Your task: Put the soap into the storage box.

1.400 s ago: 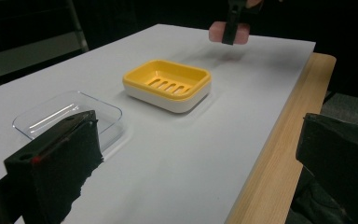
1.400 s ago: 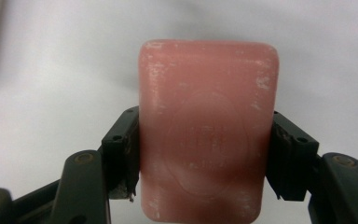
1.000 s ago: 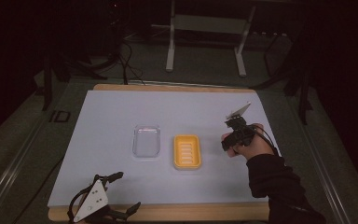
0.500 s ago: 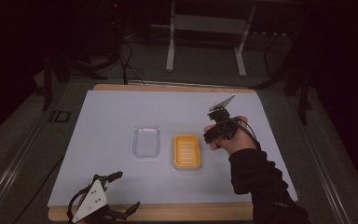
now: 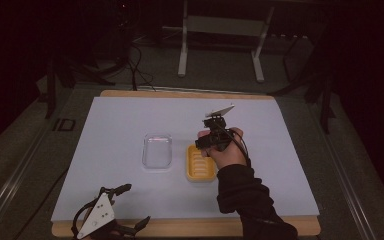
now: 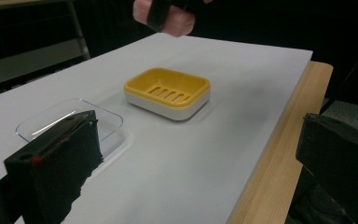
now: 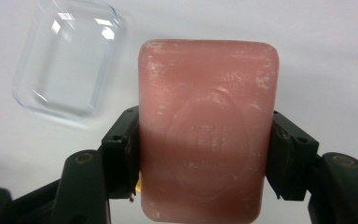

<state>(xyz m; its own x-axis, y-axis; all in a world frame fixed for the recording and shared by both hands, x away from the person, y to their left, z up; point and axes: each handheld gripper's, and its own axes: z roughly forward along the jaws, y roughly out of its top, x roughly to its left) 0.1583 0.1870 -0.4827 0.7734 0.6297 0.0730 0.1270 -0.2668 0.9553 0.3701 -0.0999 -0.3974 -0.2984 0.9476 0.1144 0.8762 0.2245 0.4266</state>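
Note:
A pink bar of soap (image 7: 208, 130) is clamped between the two black jaws of my right gripper (image 7: 205, 154), which is shut on it. In the high view that right gripper (image 5: 211, 140) hangs over the far right edge of the yellow soap dish (image 5: 200, 162) in mid table. The yellow soap dish (image 6: 168, 91) is empty, with slots in its floor. A clear plastic lid (image 5: 157, 150) lies flat just left of the dish. My left gripper (image 5: 111, 220) lies at the table's near left edge, its jaws standing wide apart with nothing between them.
A pale sheet (image 5: 130, 120) covers the wooden tabletop (image 5: 290, 227), whose edge shows along the front. The clear lid (image 7: 67, 60) lies below the held soap to its left. Table legs and cables (image 5: 135, 60) stand on the dark floor beyond.
My right gripper has carried the soap leftward from the right side of the table to above the yellow dish. The left gripper has stayed still.

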